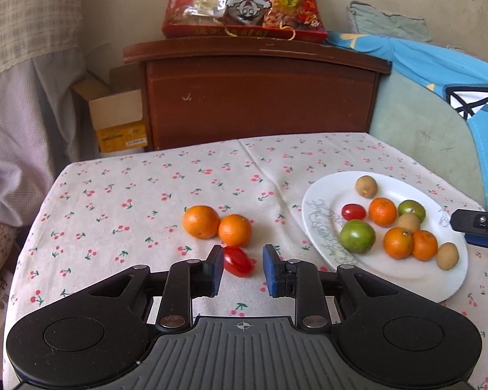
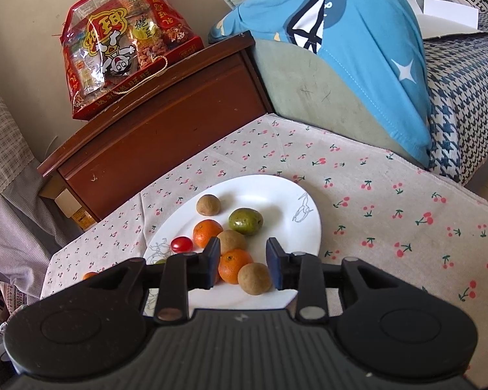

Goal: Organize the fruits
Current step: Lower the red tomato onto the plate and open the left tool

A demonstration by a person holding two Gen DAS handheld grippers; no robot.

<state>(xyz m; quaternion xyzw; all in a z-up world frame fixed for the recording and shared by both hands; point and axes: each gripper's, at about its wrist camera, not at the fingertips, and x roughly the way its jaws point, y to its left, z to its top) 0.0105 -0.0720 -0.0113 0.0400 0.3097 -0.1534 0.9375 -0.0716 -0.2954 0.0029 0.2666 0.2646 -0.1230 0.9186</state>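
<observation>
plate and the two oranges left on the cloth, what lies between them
Nothing: in the left wrist view only bare cherry-print tablecloth lies between the white plate and the two oranges. The red tomato sits nearer the camera, off that stretch.

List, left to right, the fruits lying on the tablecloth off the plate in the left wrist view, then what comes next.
Larger orange → second orange, touching it → red cherry tomato, nearer the camera between the open fingers → white plate holding the remaining fruit.
</observation>
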